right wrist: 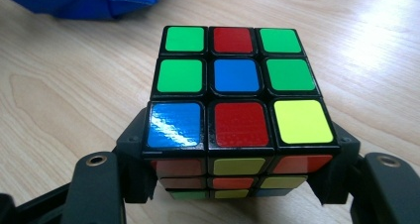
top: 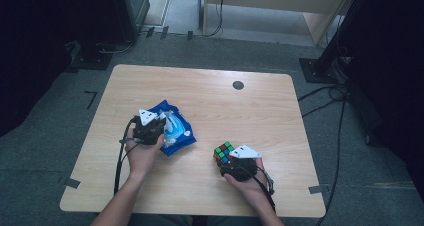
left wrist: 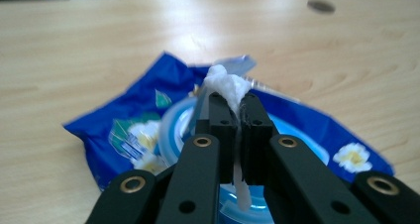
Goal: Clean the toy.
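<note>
A blue wet-wipe pack (top: 181, 132) with white flowers printed on it lies left of the table's middle. My left gripper (top: 161, 124) reaches over it, held from below by a hand. In the left gripper view that gripper (left wrist: 233, 102) is shut on a white wipe (left wrist: 225, 83) that sticks up from the pack (left wrist: 143, 115); a strand of the wipe hangs between the jaws. Near the front right, my right gripper (top: 227, 161) is shut on a scrambled colour cube (top: 224, 152). The jaws of that gripper (right wrist: 237, 172) clamp the sides of the cube (right wrist: 235, 90), which rests on the wood.
The light wooden table (top: 225, 111) has a dark round disc (top: 238, 85) near its far edge. Cables (top: 325, 96) and a stand base (top: 320, 71) lie on the grey floor at the right. Open tabletop stretches between and beyond the two hands.
</note>
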Tool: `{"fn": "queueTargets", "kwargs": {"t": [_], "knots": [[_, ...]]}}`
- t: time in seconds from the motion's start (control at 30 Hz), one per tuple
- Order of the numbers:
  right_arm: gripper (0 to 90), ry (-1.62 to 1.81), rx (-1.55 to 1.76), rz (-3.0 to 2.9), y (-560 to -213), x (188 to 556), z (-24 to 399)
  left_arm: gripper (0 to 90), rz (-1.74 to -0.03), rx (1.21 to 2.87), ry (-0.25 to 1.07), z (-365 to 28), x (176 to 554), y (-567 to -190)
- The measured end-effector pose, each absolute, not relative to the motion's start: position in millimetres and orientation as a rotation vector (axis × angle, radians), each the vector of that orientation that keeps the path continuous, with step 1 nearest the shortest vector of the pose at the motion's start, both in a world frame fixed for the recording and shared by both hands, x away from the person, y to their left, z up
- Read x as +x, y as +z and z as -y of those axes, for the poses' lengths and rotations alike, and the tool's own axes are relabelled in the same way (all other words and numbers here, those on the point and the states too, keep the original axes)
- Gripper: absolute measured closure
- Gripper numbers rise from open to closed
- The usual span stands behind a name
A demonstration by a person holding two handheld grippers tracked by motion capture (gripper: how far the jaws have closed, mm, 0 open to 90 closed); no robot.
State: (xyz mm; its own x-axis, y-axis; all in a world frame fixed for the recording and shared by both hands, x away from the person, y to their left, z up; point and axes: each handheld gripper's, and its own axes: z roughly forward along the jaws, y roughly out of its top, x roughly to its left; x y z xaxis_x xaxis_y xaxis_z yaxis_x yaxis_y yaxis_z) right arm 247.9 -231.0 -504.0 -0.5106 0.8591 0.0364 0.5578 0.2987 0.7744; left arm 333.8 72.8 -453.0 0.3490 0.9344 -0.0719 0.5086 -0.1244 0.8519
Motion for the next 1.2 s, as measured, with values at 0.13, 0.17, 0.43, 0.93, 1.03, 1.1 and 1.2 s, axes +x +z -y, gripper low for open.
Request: {"fn": "queueTargets", "kwargs": {"t": [0.13,0.17,0.43,0.93,1.03,1.1,1.2], "knots": [[34.4,1.057,1.264,-2.205,-507.2,248.2,228.1,87.8,-1.202,1.696,0.646,-81.8,324.7,-434.3],[34.4,1.054,1.258,-2.214,-507.9,248.5,227.7,87.7,-1.179,1.673,0.656,-83.8,320.2,-427.6],[34.3,1.076,1.216,-2.245,-513.2,249.8,226.0,85.6,-0.980,1.619,0.544,-79.7,289.1,-412.6],[34.7,1.055,1.213,-2.238,-522.3,249.4,226.3,84.0,-0.860,1.689,0.405,-49.8,272.9,-432.0],[34.8,1.085,1.147,-2.250,-518.0,247.9,221.8,84.2,-0.837,1.687,0.367,-46.5,270.6,-431.4],[34.8,1.093,1.133,-2.254,-515.8,247.2,219.9,84.2,-0.816,1.686,0.335,-43.3,268.4,-430.9],[34.7,1.134,1.074,-2.261,-503.5,242.7,210.4,83.8,-0.753,1.716,0.259,-34.1,263.9,-431.0]]}}
